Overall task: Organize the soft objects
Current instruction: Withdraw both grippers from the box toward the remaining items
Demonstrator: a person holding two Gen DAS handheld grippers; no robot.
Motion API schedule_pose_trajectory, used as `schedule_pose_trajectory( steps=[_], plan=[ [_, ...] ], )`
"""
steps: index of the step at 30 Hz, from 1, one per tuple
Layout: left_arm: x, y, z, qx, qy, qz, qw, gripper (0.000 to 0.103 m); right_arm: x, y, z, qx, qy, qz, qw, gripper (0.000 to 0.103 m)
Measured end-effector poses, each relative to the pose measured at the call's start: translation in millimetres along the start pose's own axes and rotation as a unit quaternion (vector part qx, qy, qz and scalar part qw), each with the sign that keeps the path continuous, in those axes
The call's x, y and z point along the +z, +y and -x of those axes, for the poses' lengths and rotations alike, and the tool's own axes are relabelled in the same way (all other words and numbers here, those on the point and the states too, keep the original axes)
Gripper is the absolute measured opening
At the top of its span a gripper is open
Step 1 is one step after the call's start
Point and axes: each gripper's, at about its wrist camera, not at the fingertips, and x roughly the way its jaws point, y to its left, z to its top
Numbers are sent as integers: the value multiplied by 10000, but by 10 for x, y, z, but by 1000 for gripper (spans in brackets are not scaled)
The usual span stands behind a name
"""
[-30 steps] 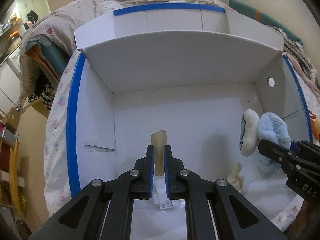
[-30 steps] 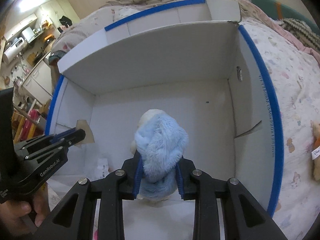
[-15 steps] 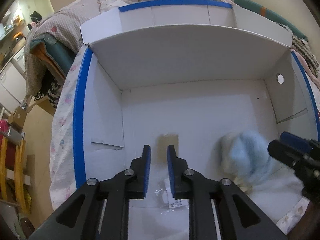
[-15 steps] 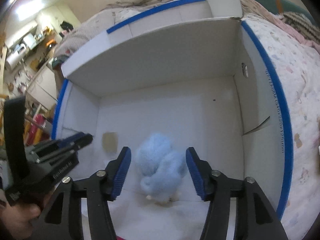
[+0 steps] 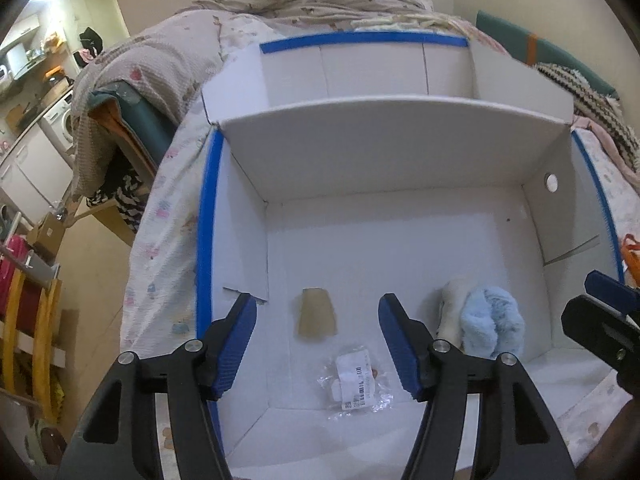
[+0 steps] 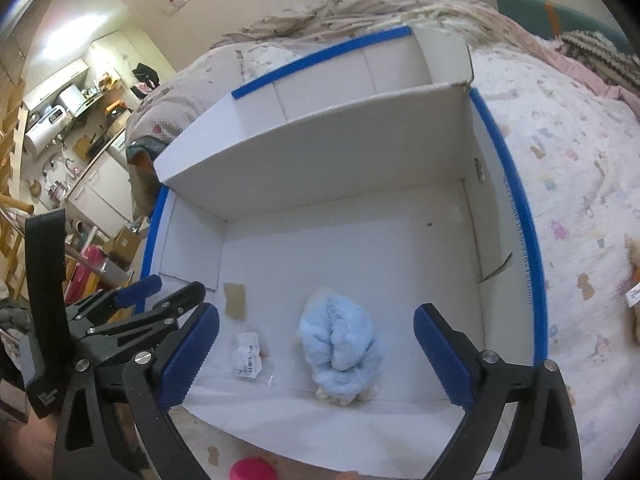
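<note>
A white cardboard box [image 5: 380, 168] with blue-taped edges stands open on a bed; it also shows in the right wrist view [image 6: 320, 168]. On its floor lie a light blue plush toy [image 5: 490, 326] [image 6: 340, 350], a tan soft piece [image 5: 317, 318] [image 6: 235, 301] and a small clear bag with a label [image 5: 354, 380] [image 6: 248, 356]. My left gripper [image 5: 318, 348] is open and empty above the tan piece. My right gripper [image 6: 316, 360] is open and empty above the plush toy.
The bed's patterned sheet [image 6: 568, 168] spreads right of the box, with a plush toy [image 6: 634, 296] at the right edge. Blankets [image 5: 152, 68] pile up behind and left of the box. A pink object [image 6: 252, 470] lies in front of the box. Furniture stands at the far left.
Both grippers have opened wide and pulled back up. The tan piece and the blue plush toy left the jaws and now lie on the box floor.
</note>
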Motion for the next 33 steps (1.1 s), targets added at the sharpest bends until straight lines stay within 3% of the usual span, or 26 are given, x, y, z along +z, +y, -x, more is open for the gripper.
schedule_pose_trajectory(
  steps=[17, 33],
  plan=[
    [-295, 261, 687, -151, -570, 194, 9981, 61, -308, 34, 589, -56, -398, 181, 9990, 103],
    [-912, 357, 779, -214, -236, 476, 9984, 61, -705, -12, 760, -185, -268, 72, 9994, 103]
  ],
)
